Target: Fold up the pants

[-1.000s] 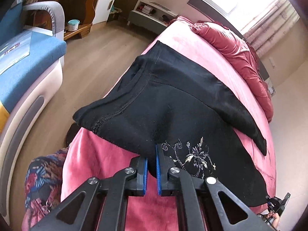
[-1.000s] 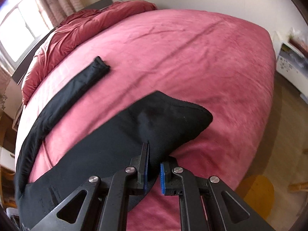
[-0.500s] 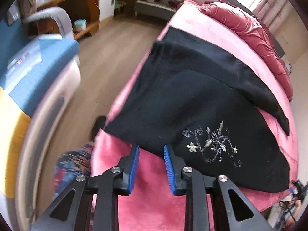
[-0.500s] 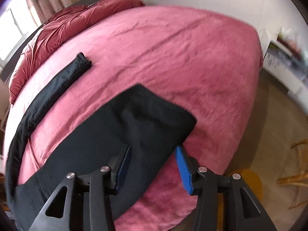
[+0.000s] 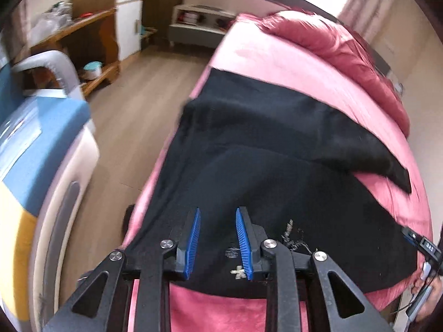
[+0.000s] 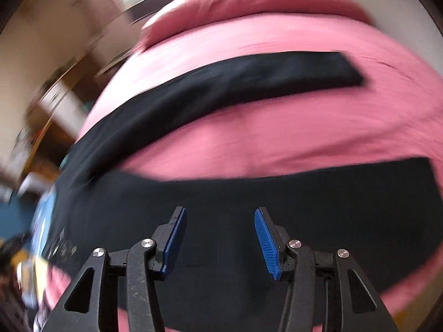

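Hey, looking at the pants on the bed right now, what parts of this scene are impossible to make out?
- Right wrist view: furniture at the left edge, smeared by motion blur.
- Left wrist view: embroidery on the pants, partly behind the left gripper.
- Left wrist view: pants' near hem, behind the gripper's frame.
- Right wrist view: bed foot, cut off.

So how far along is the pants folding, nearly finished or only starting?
Only starting, I'd say. Done: the black pants lie spread on the pink bed, both legs apart, with bare pink showing between them in the right wrist view. In hand: nothing; the left gripper and right gripper are both open above the fabric. Left: no fold is visible yet, so bringing one leg over the other and folding lengthwise remain.
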Demonstrator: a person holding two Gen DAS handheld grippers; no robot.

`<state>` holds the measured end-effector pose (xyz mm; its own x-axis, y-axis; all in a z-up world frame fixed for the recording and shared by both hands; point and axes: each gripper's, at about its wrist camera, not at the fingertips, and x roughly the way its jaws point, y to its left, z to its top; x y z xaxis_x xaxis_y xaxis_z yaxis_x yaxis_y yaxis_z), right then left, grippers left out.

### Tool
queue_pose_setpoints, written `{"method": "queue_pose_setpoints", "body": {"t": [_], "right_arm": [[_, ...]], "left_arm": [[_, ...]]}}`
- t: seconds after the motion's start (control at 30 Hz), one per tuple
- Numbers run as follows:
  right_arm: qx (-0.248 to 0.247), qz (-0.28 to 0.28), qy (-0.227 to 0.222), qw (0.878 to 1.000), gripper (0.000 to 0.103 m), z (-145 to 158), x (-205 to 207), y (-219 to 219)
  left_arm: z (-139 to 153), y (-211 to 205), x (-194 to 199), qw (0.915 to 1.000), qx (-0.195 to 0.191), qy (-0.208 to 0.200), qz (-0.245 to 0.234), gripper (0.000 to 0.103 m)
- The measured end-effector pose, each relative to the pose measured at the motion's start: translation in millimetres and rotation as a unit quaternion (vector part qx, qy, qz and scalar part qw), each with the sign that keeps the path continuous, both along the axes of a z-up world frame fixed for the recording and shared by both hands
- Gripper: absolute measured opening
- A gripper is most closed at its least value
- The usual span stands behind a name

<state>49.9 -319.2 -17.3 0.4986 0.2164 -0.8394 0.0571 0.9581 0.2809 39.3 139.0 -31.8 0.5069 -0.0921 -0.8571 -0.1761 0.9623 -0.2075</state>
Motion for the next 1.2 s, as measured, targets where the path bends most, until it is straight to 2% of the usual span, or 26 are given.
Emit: {"method": "queue_pose_setpoints", "body": {"t": [0.17, 0.33, 0.4, 0.5, 0.6, 0.73, 0.87, 1.0, 1.07, 1.13, 1.2], "right_arm": [[0.017, 0.071, 0.014, 0.997, 0.052, -16, 23, 63], [0.007, 0.093, 0.029, 0.995, 0.052, -34, 44, 92], [0.000, 0.094, 0.046, 0.994, 0.052, -46, 52, 96], [-0.017, 0.092, 0.059, 0.994, 0.052, -60, 58, 103], [-0.012, 0.101, 0.049, 0.994, 0.062, -60, 58, 108], [-0.019, 0.110, 0.042, 0.993, 0.067, -60, 56, 115], [-0.010, 0.105, 0.044, 0.993, 0.070, -59, 58, 114], [0.001, 0.103, 0.047, 0.994, 0.071, -59, 63, 112], [0.006, 0.102, 0.048, 0.994, 0.072, -61, 64, 112], [0.011, 0.099, 0.047, 0.994, 0.073, -62, 65, 114], [0.013, 0.099, 0.047, 0.994, 0.076, -62, 64, 114]], "left_arm": [[-27, -15, 16, 0.9994, 0.015, 0.026, -0.020, 0.027], [-52, -11, 30, 0.9977, 0.038, 0.054, -0.012, 0.027], [-57, -5, 36, 0.9977, 0.035, 0.058, -0.005, 0.027], [-48, 0, 44, 0.9981, 0.023, 0.057, -0.004, 0.027], [-22, 8, 59, 0.9997, 0.002, 0.025, -0.005, 0.027], [3, 13, 97, 0.9999, 0.006, -0.003, -0.012, 0.031], [12, 16, 153, 0.9996, 0.001, -0.016, -0.023, 0.038], [1, 23, 206, 0.9997, -0.012, 0.006, -0.022, 0.044], [-7, 26, 228, 0.9999, -0.003, 0.015, -0.005, 0.046], [-13, 30, 250, 0.9997, 0.003, 0.023, -0.003, 0.051], [-19, 34, 264, 0.9996, 0.009, 0.022, 0.014, 0.062]]}}
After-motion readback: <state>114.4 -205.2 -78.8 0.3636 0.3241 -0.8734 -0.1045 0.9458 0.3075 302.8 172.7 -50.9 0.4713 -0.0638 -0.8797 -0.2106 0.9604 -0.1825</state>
